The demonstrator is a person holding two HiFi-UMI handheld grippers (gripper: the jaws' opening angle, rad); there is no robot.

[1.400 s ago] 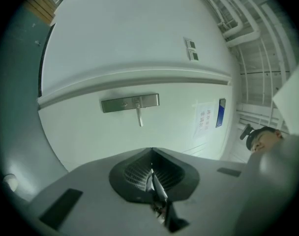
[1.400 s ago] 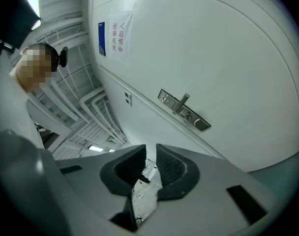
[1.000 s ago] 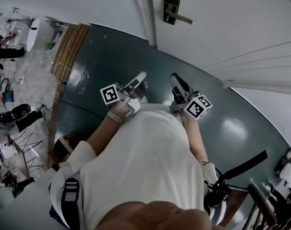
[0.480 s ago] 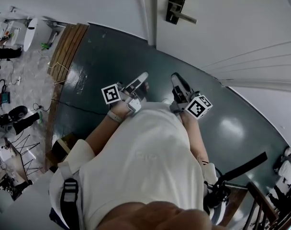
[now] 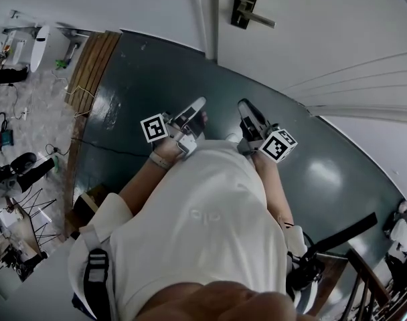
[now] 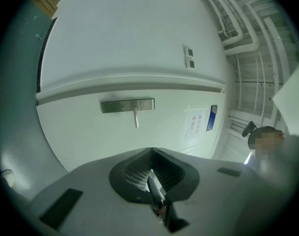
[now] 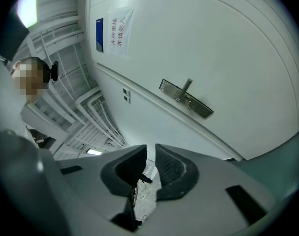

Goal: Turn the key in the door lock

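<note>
The white door carries a metal lock plate (image 5: 243, 4) with a lever handle (image 5: 260, 22), at the top of the head view and well ahead of both grippers. The plate also shows as lock plate (image 6: 127, 105) and lock plate (image 7: 186, 100). My left gripper (image 5: 200, 105) is held in front of the chest. In the left gripper view the left gripper (image 6: 152, 168) is shut on a thin pale flat piece (image 6: 154, 185) that looks like the key. My right gripper (image 5: 245, 107) is beside it. The right gripper (image 7: 149, 154) has its jaws a narrow gap apart, with unclear pale bits deep inside.
Dark green floor (image 5: 163, 79) runs from my feet to the door. A paper notice (image 7: 117, 31) hangs on the door. Wooden boards (image 5: 96, 65) and cluttered gear (image 5: 16, 166) lie left. A railing (image 5: 364, 279) is at lower right. Another person (image 7: 34, 68) stands off to the side.
The head view has shifted slightly, so the lock plate sits a little differently in it. Both grippers keep their place in front of the chest.
</note>
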